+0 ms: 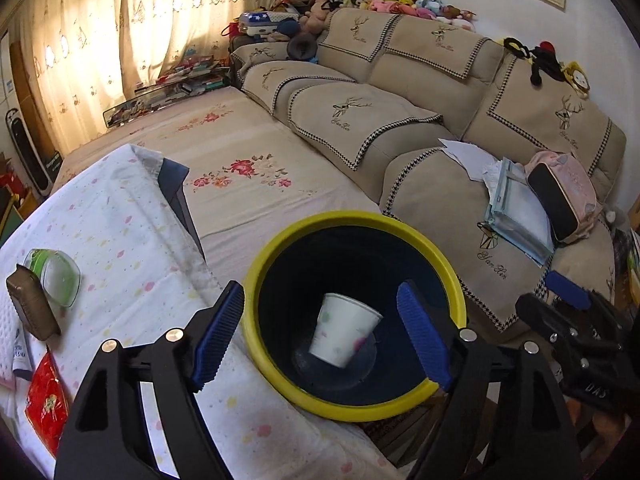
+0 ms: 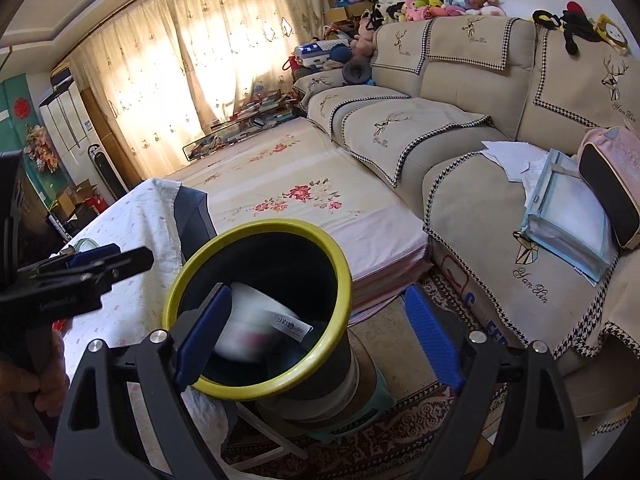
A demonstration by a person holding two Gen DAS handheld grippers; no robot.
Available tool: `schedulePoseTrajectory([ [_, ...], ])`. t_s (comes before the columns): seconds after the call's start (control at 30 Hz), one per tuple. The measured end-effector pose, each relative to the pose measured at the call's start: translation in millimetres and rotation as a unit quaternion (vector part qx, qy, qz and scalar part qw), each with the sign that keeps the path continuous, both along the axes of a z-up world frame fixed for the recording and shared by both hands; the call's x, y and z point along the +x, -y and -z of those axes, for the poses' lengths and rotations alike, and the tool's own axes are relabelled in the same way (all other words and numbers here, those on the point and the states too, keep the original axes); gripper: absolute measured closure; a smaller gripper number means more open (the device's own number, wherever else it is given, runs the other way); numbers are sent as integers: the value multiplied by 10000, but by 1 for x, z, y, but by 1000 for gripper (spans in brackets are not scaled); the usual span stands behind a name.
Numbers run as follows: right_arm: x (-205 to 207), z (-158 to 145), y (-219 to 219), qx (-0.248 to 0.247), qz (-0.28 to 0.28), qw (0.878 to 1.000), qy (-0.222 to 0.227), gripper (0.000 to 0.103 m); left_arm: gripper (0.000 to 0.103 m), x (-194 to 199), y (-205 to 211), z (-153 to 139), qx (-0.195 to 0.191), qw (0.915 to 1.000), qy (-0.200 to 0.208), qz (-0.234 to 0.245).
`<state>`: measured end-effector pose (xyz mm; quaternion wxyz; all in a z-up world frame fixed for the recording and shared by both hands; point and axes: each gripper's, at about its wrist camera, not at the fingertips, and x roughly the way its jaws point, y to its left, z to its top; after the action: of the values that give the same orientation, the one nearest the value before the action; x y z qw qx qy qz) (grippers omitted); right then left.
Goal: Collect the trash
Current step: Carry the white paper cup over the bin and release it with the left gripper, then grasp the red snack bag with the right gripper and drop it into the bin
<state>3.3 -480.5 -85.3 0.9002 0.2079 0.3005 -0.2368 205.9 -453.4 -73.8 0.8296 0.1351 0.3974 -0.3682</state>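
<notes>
A dark trash bin with a yellow rim [image 1: 352, 216] stands beside the cloth-covered table. A white paper cup [image 1: 344, 330] with pastel dots lies tilted inside it. My left gripper [image 1: 320, 336] is open and empty above the bin mouth. In the right wrist view the bin rim [image 2: 340, 264] is below my right gripper [image 2: 320, 332], which is open and empty. A blurred white object with a label [image 2: 256, 332] is inside the bin there. On the table at left lie a brown packet [image 1: 32, 304], a green-rimmed glass container [image 1: 56, 276] and a red packet [image 1: 46, 400].
The table has a white dotted cloth [image 1: 120, 240]. A beige sofa [image 1: 440, 100] with folders and a pink bag [image 1: 564, 196] is on the right, a flowered mattress [image 2: 304, 196] behind the bin. A patterned rug [image 2: 400, 428] covers the floor.
</notes>
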Motion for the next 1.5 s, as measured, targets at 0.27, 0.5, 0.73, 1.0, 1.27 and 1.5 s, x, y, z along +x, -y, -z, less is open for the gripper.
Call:
schedulePoseTrajectory([
  [0.27, 13, 4, -19, 66, -298, 9995, -69, 17, 16, -34, -91, -48, -583, 9962, 473, -437],
  [0.5, 41, 3, -62, 66, -901, 9958, -124, 16, 12, -62, -212, -84, -945, 9825, 834, -1369],
  [0.73, 87, 0, -145, 33, -2044, 9786, -229, 16, 11, -93, -342, -98, -703, 9497, 1415, -2705],
  [1.0, 150, -2, -250, 63, -3393, 9401, -317, 13, 10, -112, -451, -84, -758, 9172, 1446, -3635],
  [1.27, 213, 9, -289, -33, -3345, 9389, -813, 28, 10, -116, -496, -61, -901, 9096, 1344, -3826],
  [1.5, 239, 26, -294, 267, -3139, 9430, -1071, 52, 10, -116, -510, -55, -901, 9033, 1338, -3975],
])
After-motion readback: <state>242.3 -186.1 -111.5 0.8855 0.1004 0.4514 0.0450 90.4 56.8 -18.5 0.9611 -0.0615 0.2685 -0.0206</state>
